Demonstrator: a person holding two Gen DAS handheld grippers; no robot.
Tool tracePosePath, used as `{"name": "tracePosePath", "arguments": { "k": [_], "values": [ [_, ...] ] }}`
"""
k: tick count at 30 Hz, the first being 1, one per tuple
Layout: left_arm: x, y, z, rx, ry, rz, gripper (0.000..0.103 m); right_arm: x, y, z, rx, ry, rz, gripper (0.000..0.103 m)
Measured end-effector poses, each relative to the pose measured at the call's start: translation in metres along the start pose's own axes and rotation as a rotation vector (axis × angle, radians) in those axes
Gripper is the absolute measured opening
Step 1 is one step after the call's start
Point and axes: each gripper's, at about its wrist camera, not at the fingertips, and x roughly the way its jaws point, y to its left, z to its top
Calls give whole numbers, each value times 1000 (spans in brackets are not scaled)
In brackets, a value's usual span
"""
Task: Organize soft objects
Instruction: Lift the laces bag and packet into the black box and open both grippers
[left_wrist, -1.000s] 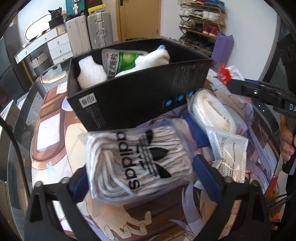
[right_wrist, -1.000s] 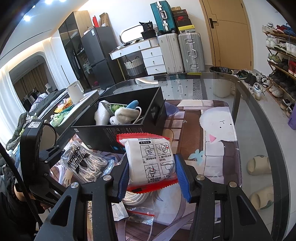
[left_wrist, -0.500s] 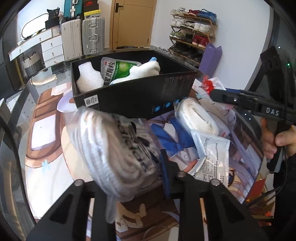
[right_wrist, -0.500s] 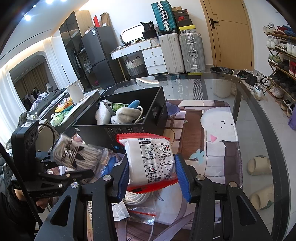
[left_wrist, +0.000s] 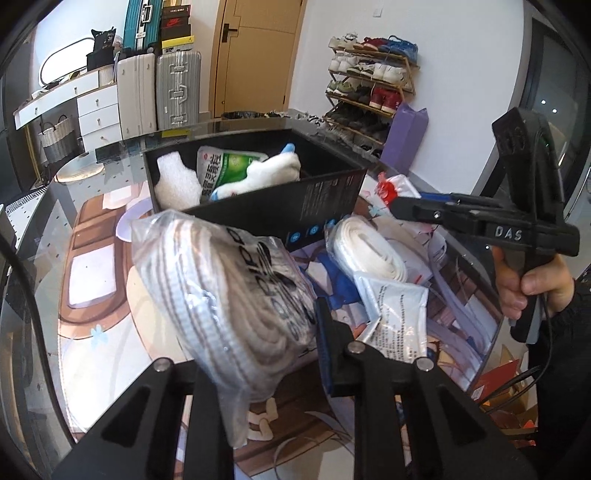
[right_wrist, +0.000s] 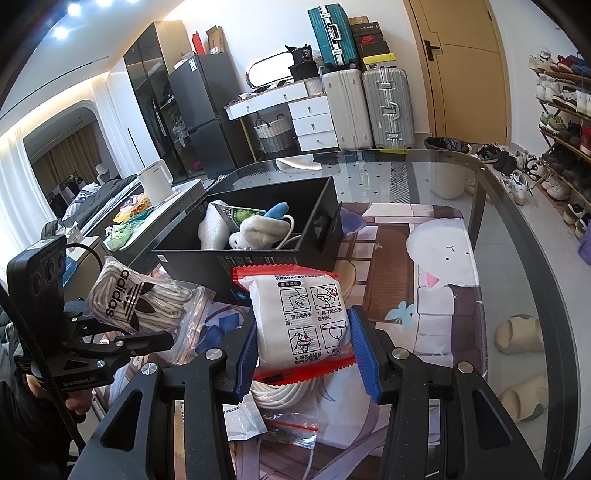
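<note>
Crinkled clear bag of coiled white laces (left_wrist: 236, 295) clamped in left gripper (left_wrist: 258, 354) before matte black box (left_wrist: 317, 199), right gripper (right_wrist: 303, 350) pinching puffy red-edged white packet (right_wrist: 299, 325) above anime-print mat (right_wrist: 436, 295).

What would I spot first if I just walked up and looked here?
Probably the adidas bag of laces lifted in the left claw, and the red-edged white packet pinched in the right claw. Just behind both sits a black box stuffed with soft white things.
</note>
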Motion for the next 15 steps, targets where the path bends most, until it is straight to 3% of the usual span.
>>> {"name": "tracePosePath", "arguments": {
  "k": [15],
  "values": [
    [-37,0,34,8,-92,-39,20,-11,15,13,-31,-50,37,47]
  ]
}}
